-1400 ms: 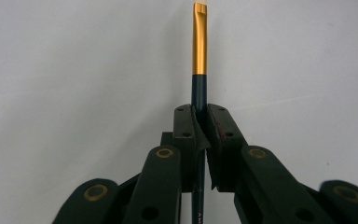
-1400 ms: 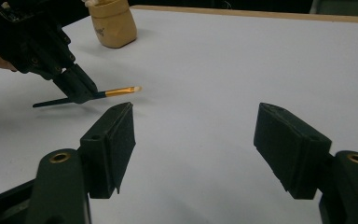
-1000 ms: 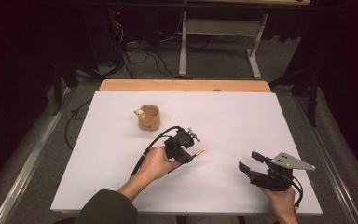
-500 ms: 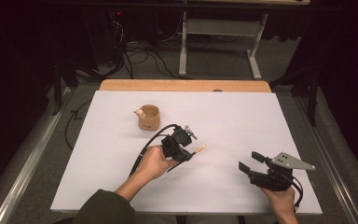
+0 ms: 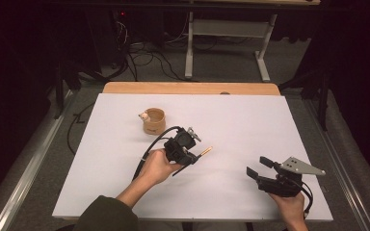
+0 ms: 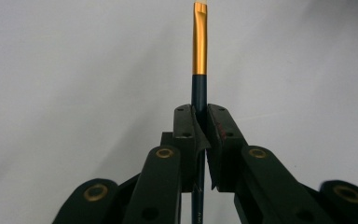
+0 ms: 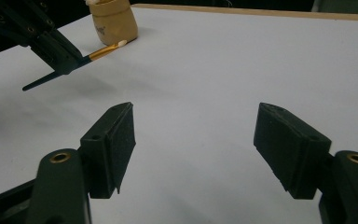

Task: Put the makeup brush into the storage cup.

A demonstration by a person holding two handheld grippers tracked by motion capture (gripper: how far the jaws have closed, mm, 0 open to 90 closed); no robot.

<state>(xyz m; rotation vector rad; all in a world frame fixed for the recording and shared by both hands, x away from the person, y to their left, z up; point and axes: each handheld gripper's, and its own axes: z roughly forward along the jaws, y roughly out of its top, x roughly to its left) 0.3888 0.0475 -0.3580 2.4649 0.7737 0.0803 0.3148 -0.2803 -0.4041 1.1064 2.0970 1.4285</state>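
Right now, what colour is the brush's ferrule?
Gold, on the paintbrush in the left gripper; left gripper view shows it best.

A white table (image 5: 250,120) with a wooden far edge is carrying little. A small tan cup (image 5: 153,120) is standing on its left half.

White table cover (image 5: 250,120), small tan pot (image 5: 153,121) holding perhaps a pale lump, cables (image 5: 139,60) on grey floor (image 5: 221,67)

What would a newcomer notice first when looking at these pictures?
Probably the thin brush with a gold band, clamped between the shut jaws of the left gripper near the middle of the white table. Next, the small tan cup standing behind it toward the far left. The right gripper is at the near right edge, its jaws wide open and holding nothing.
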